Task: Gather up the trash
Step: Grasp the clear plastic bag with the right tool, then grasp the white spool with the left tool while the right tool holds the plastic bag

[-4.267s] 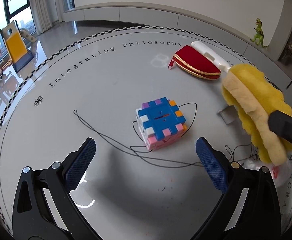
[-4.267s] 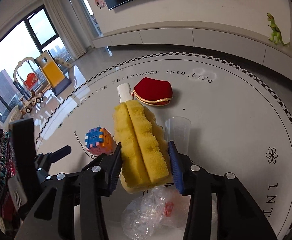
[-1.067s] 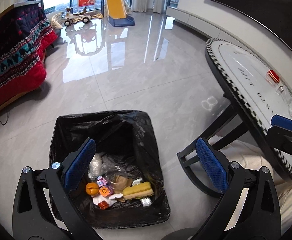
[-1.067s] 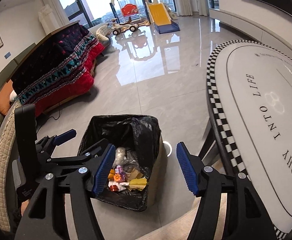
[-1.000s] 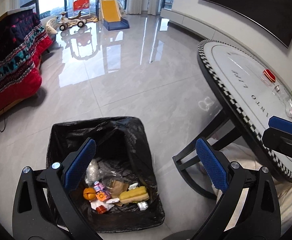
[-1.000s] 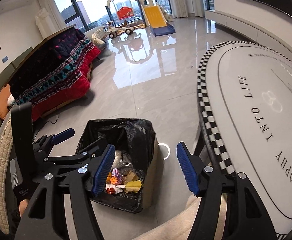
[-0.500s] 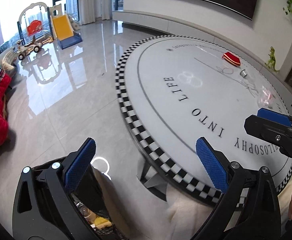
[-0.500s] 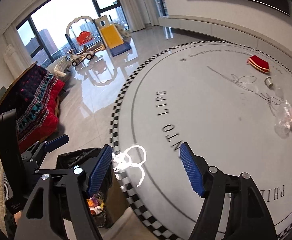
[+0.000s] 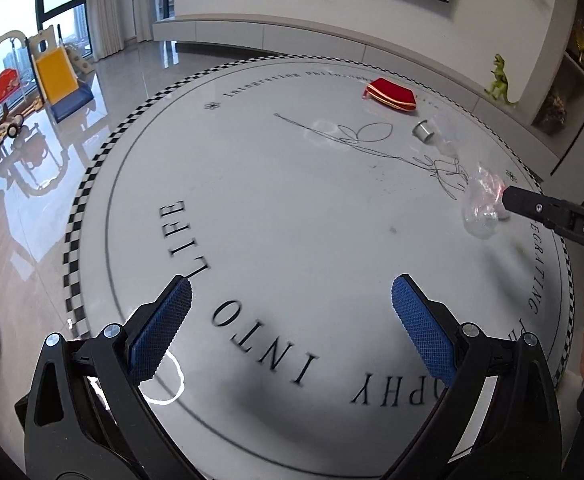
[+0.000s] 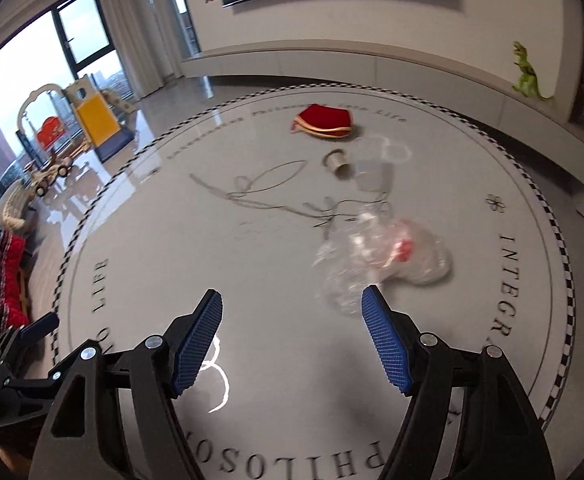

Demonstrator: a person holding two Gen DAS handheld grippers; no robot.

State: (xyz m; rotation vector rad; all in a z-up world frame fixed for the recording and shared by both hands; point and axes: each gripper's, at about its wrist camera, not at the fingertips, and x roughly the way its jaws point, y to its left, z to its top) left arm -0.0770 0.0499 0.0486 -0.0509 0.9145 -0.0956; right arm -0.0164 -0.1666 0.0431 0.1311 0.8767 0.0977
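Note:
A crumpled clear plastic bag [image 10: 380, 260] with a red scrap inside lies on the round white table [image 10: 251, 280], just beyond my right gripper [image 10: 292, 340], which is open and empty. The bag also shows in the left wrist view [image 9: 482, 204] at the right, beside the right gripper's finger [image 9: 532, 208]. My left gripper [image 9: 292, 332] is open and empty above the table's near part. A thin black thread [image 9: 356, 140] trails across the table toward the bag; it also shows in the right wrist view [image 10: 267, 192].
A red pouch [image 9: 390, 96] lies at the table's far side, with a small silver spool [image 9: 424, 132] and a clear cup [image 10: 372, 172] near it. A green dinosaur toy [image 10: 528, 76] stands on the wall ledge. A toy slide [image 9: 51, 68] stands on the floor at left.
Both grippers have swung up from the black trash bag on the floor to the tabletop. The sponge and the toy cube now lie in the bin; the right gripper is empty.

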